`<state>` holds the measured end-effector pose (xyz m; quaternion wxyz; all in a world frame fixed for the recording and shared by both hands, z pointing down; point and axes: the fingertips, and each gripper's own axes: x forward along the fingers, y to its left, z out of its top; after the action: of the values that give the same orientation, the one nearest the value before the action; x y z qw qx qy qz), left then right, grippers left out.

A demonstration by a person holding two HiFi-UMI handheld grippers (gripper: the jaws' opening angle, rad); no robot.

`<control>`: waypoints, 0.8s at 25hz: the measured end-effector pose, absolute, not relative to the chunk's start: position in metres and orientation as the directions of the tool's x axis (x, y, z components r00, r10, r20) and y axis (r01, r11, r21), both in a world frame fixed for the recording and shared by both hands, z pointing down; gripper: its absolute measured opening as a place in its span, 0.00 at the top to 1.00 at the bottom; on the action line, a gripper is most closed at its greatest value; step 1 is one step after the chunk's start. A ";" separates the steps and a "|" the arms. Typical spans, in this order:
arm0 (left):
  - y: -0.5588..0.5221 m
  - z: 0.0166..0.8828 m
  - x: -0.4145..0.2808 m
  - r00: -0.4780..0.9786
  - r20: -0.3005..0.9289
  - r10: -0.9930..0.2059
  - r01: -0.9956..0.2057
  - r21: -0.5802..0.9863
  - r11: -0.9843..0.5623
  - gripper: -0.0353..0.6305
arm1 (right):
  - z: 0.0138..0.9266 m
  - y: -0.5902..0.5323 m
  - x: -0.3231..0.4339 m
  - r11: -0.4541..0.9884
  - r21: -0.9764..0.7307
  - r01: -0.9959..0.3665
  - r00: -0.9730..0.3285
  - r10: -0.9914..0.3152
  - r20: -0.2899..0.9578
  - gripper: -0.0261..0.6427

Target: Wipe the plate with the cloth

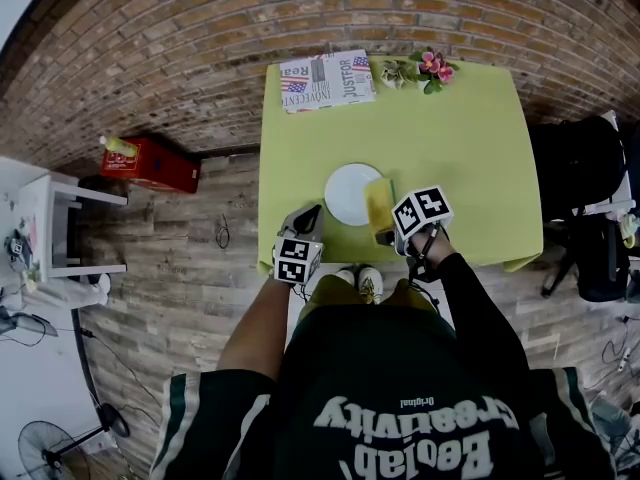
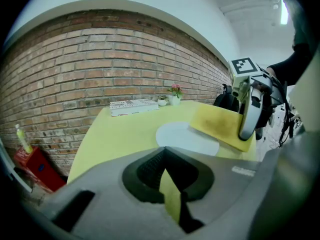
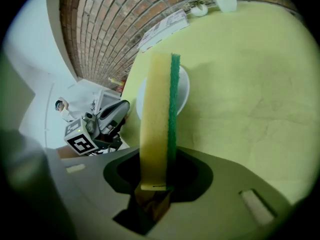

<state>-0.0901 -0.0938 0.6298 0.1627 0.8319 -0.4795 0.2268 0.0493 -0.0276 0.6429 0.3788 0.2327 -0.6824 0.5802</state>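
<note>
Right gripper clamps cloth upright at plate rim. Left gripper empty, jaws seemingly almost together, by table edge.

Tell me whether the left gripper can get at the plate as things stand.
Probably yes. The left gripper sits just short of the plate with only bare tablecloth between; the right gripper's cloth overhangs just the plate's right side.
</note>
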 end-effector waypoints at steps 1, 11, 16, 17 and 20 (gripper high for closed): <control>-0.094 0.629 -0.090 0.438 0.532 -0.725 -0.872 0.054 -0.487 0.94 | 0.642 -0.027 0.044 0.234 -0.623 -0.746 -0.613 0.126 0.780 0.75; -0.095 0.630 -0.090 0.428 0.532 -0.730 -0.876 0.044 -0.481 0.94 | 0.642 -0.022 -0.007 0.247 -0.670 -0.700 -0.652 0.160 0.741 0.75; -0.094 0.629 -0.090 0.446 0.522 -0.727 -0.869 0.058 -0.492 0.94 | 0.645 -0.021 -0.026 0.276 -0.668 -0.691 -0.643 0.187 0.743 0.75; -0.094 0.629 -0.090 0.448 0.521 -0.727 -0.868 0.059 -0.493 0.94 | 0.646 -0.021 -0.027 0.278 -0.664 -0.694 -0.638 0.188 0.747 0.75; -0.094 0.629 -0.090 0.452 0.519 -0.725 -0.866 0.061 -0.496 0.94 | 0.647 -0.021 -0.026 0.279 -0.657 -0.701 -0.631 0.188 0.753 0.75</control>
<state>-0.0899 -0.0938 0.6287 0.1607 0.8369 -0.4753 0.2189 -0.0257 -0.0214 0.6470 0.3886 0.1833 -0.6989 0.5718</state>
